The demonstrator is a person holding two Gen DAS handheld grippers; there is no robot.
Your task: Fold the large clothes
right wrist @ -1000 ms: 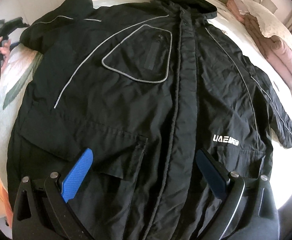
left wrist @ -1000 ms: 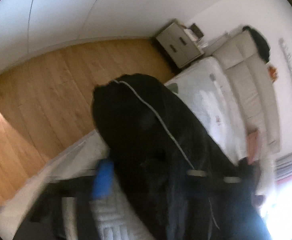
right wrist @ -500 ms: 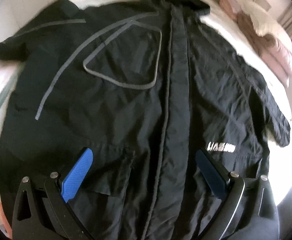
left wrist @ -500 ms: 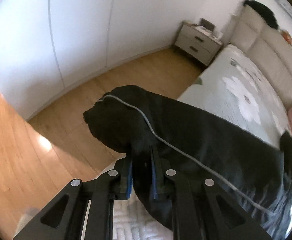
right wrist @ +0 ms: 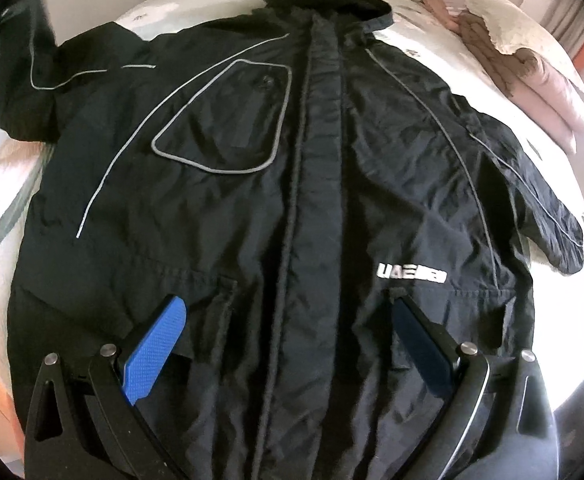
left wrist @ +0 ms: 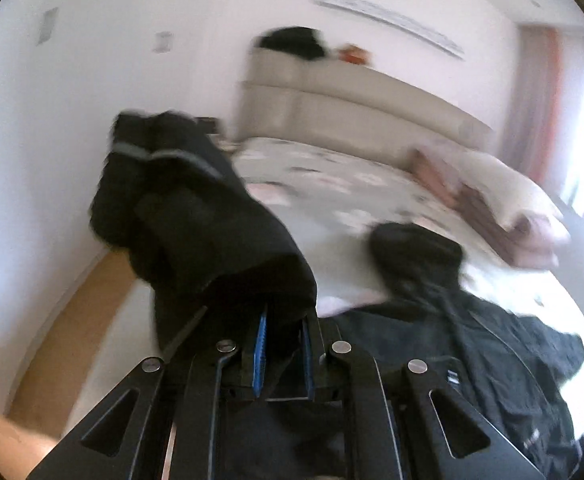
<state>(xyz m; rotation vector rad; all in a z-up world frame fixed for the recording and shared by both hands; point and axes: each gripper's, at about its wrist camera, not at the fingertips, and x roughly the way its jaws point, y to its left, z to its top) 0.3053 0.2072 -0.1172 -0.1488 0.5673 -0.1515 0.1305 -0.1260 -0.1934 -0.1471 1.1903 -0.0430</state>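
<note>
Left gripper: jaws clenched on the sleeve, black cloth bunched between the blue pads and spilling out ahead of the fingertips.
What just changed: a second ago that sleeve hung low over the bed edge with bare floor behind it; now it is up in the air, cuff end raised against the wall, the view swung round to the headboard. In the right view the sleeve has come off the bed and stands lifted at far left.
What that means: by my read, the first fold is under way, the sleeve ready to be carried in over the chest. Nothing is laid down yet.
Right gripper: jaws spread wide, nothing between them, hovering over the lower front, one pad either side of the placket.
Jacket: black, front up, flat on the bed, collar far from the right fingers, hem nearest them.
Look: crinkled shell fabric, grey piping, a piped chest pocket left of the placket, a white logo just beyond the right pad.
Other sleeve: out flat to the right, untouched.
Beyond: folded pink bedding, well clear of the jacket.
</note>
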